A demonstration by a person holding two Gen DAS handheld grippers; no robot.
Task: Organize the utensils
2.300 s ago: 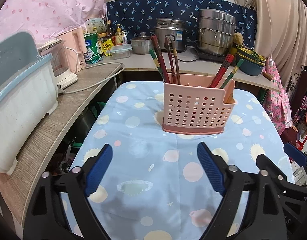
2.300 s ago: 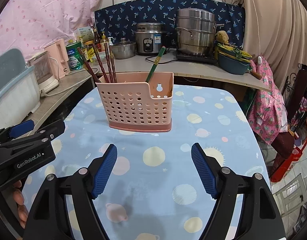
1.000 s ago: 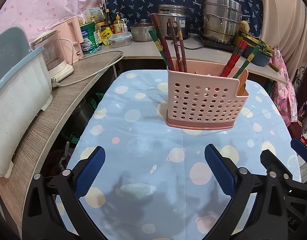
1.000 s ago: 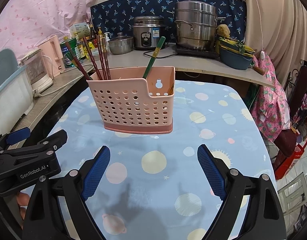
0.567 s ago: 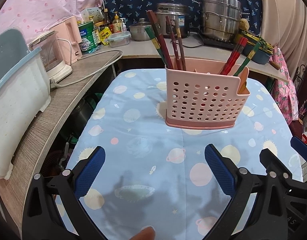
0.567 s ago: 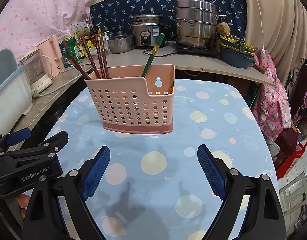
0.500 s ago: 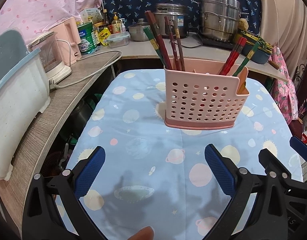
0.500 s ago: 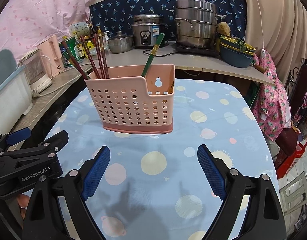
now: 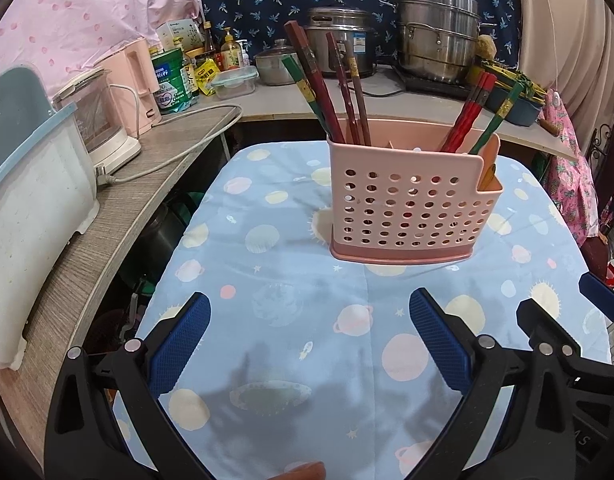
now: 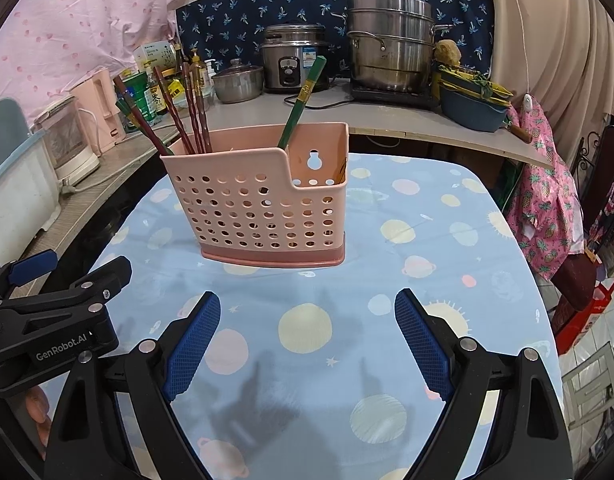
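Note:
A pink perforated utensil holder [image 9: 411,204] stands upright on the table with the blue planet-print cloth [image 9: 291,320]; it also shows in the right wrist view [image 10: 263,208]. Red and green chopsticks [image 9: 331,84] lean in its left side, and more red and green ones [image 9: 471,112] lean in its right side. In the right wrist view a green chopstick [image 10: 303,100] sticks up by the holder's notch. My left gripper [image 9: 307,340] is open and empty, short of the holder. My right gripper [image 10: 307,340] is open and empty, also short of it.
A counter runs along the left and back with a white bin [image 9: 31,208], a blender [image 9: 103,120], a rice cooker [image 9: 339,44], a steel steamer pot [image 9: 439,36] and bottles. A pink garment [image 10: 547,200] hangs off the table's right edge.
Both grippers have stayed open and empty. The views have shifted only slightly; the holder and chopsticks have not moved.

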